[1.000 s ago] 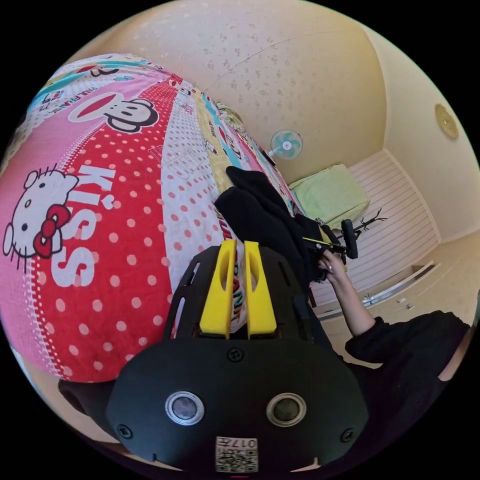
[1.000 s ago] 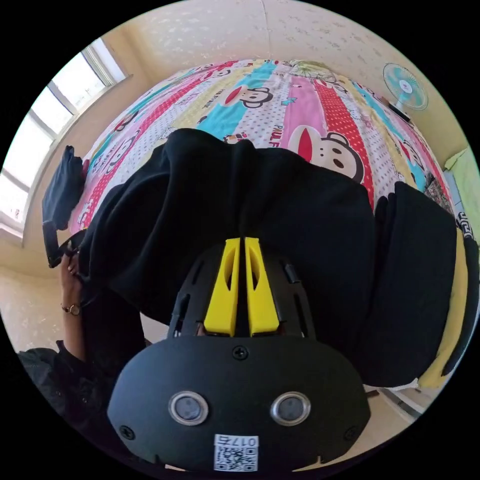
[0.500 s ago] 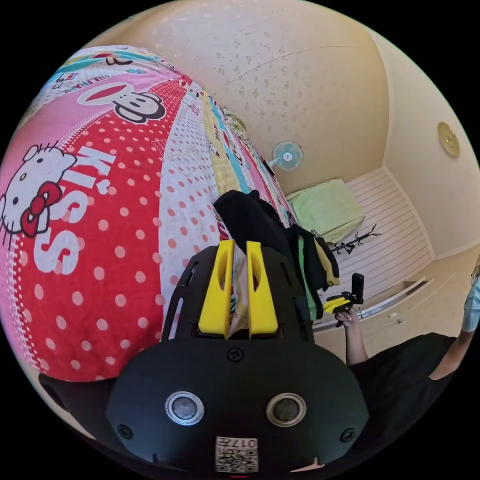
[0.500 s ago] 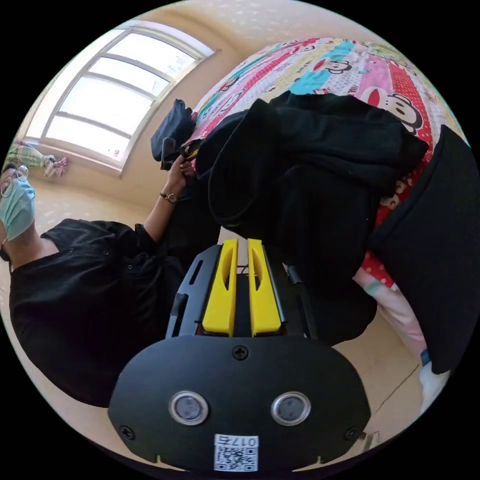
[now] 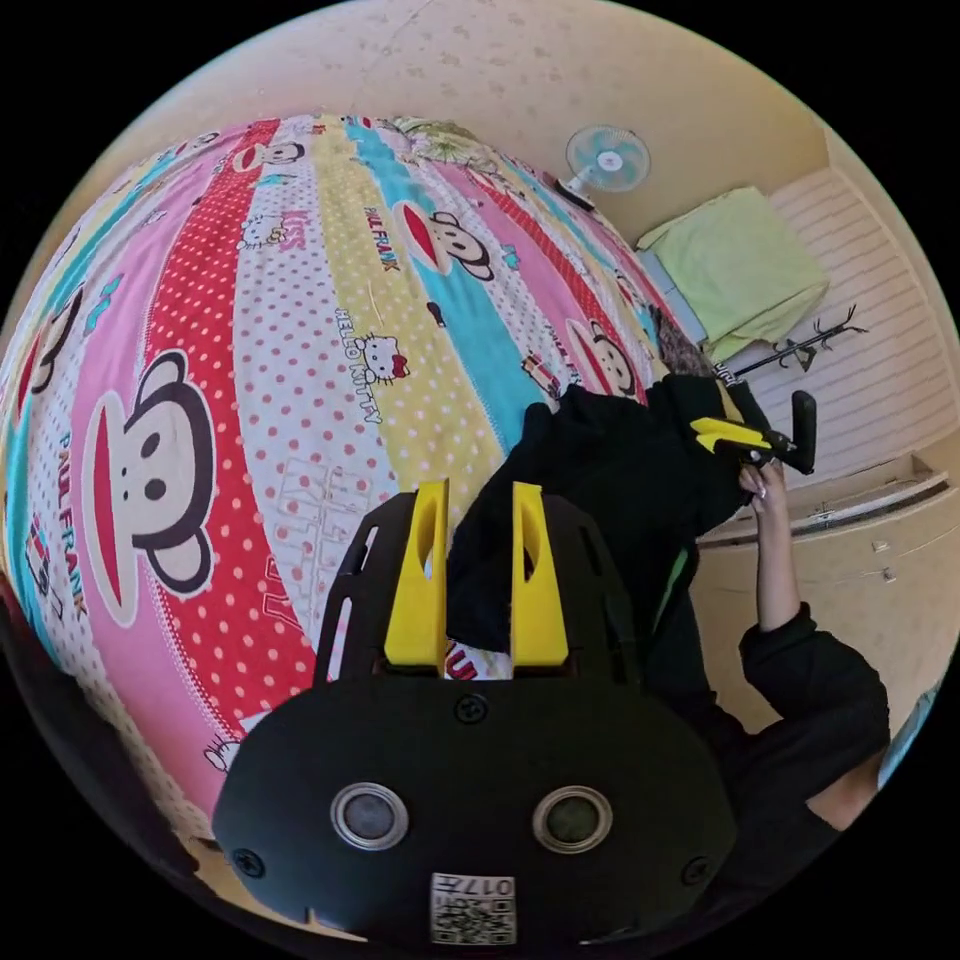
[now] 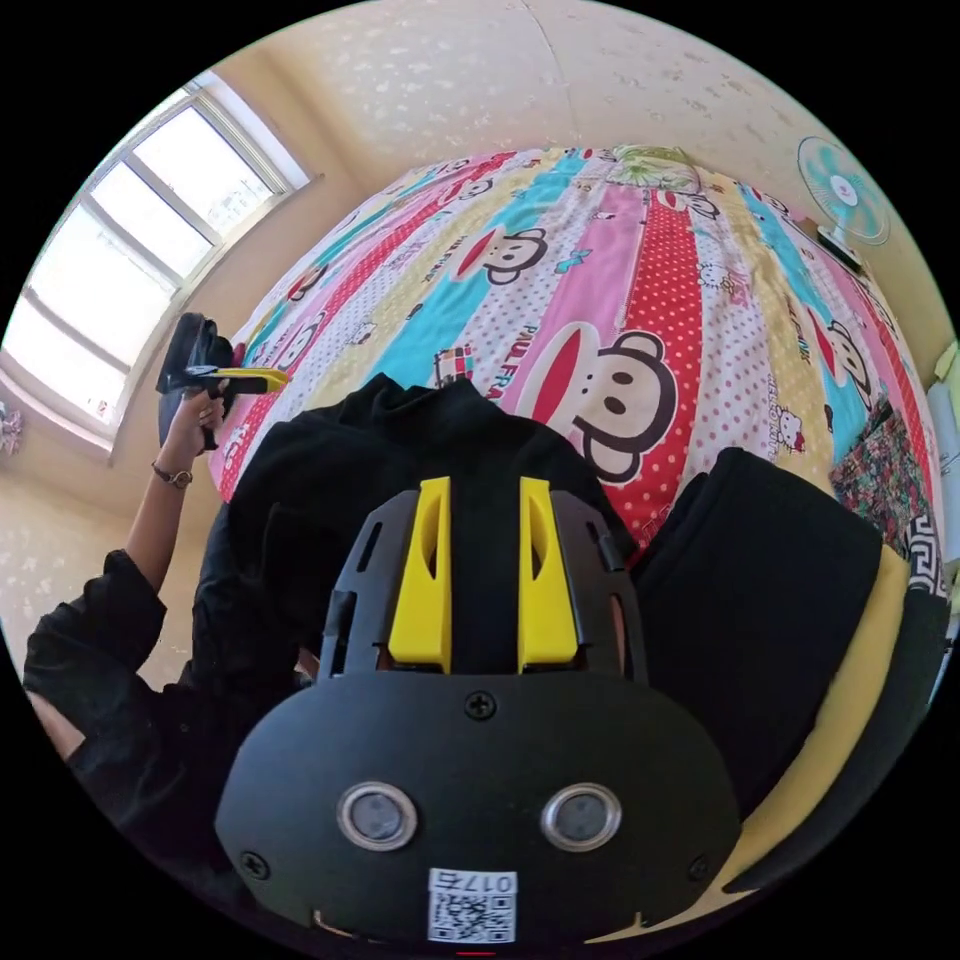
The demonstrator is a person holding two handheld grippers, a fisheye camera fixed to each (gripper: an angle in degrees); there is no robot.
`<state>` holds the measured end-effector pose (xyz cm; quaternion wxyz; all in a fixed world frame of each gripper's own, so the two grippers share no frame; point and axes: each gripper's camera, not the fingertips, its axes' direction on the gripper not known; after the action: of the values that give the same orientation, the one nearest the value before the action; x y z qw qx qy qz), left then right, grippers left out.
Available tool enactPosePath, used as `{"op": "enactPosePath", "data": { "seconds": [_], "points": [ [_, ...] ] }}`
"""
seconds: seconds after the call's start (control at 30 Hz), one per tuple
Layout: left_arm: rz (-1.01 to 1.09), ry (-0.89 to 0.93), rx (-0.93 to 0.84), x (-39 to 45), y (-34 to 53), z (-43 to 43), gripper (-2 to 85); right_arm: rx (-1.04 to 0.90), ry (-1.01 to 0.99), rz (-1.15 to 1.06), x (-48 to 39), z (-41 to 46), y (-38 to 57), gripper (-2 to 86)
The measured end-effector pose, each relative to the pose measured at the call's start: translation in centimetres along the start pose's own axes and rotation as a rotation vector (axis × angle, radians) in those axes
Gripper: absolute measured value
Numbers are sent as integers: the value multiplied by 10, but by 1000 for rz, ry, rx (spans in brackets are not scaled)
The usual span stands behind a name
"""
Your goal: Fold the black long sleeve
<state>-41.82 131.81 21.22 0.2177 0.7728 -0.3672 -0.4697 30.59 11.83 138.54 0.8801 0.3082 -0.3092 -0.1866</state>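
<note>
At the bed's (image 5: 300, 330) near edge my black long sleeve (image 6: 330, 480) lies bunched, no clear long axis. My left gripper (image 5: 478, 500) and right gripper (image 6: 484, 495) both have jaws spread, holding nothing. A second ago both were pressed together, the right one on the raised garment.

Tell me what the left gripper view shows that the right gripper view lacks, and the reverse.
Left gripper view: a green cloth and a coat rack past the bed. Right gripper view: a window and a folded black stack. Both: the sheet, the fan, the black long sleeve, the left gripper and the right gripper, jaws apart.
</note>
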Motion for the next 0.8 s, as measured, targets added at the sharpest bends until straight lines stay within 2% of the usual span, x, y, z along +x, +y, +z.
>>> {"op": "enactPosePath", "data": {
  "seconds": [0.1, 0.17, 0.2, 0.3, 0.4, 0.47, 0.53, 0.57, 0.6, 0.67, 0.8],
  "points": [
    [-11, -31, -258, -2, -13, 71, 109, -70, 86, 79, 17, 33, -29, 115],
    [3, -33, -174, 3, 2, 74, 108, -170, 201, 108, 25, 58, -36, 132],
    [-4, -10, -156, 6, 15, 76, 108, -293, 314, 125, 29, 80, -35, 140],
    [49, 16, -142, 23, 47, 85, 114, -265, 277, 134, 25, 80, -27, 143],
    [26, 58, -139, 35, 70, 95, 118, -217, 130, 240, 35, 68, -17, 135],
    [-6, 72, -130, 39, 79, 104, 103, -226, 105, 236, 33, 66, -12, 118],
    [-43, 67, -144, 49, 89, 117, 61, -264, 149, 176, 10, 66, -6, 49],
    [-47, 96, -158, 53, 93, 120, 49, -266, 134, 151, 0, 63, -3, 46],
    [-57, 128, -143, 60, 102, 121, 45, -247, 120, 120, -19, 54, 3, 40],
    [-57, 111, -27, 73, 125, 109, 40, -162, 226, 85, -52, 29, 20, 33],
    [-42, 137, 288, 118, 209, 46, 32, 156, 351, 48, -142, -70, 88, 22]
  ]
}}
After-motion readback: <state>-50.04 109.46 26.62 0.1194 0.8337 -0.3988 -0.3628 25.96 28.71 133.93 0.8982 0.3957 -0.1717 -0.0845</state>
